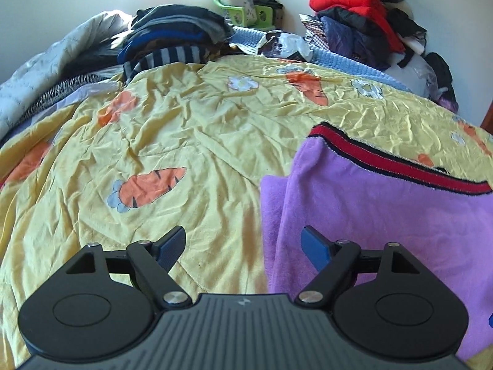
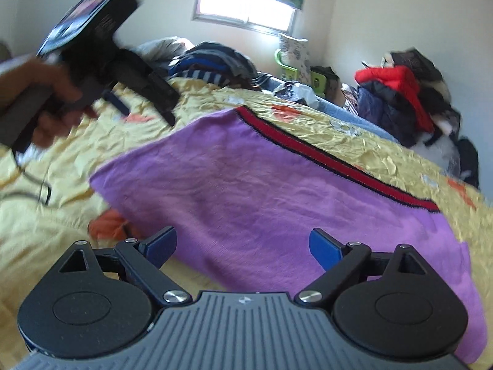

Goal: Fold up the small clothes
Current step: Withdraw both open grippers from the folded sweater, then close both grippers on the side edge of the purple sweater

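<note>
A purple fleece garment with a red and black striped hem lies folded flat on the yellow carrot-print bedspread. My left gripper is open and empty, hovering over the garment's left edge. In the right wrist view the garment fills the middle and its hem runs along the far side. My right gripper is open and empty just above the garment's near edge. The left gripper appears there at upper left, blurred, held in a hand above the bedspread.
A stack of dark and striped clothes sits at the head of the bed. A heap of red, navy and black jackets rises at the back right. A green basket stands by the wall. A grey cable lies on the spread.
</note>
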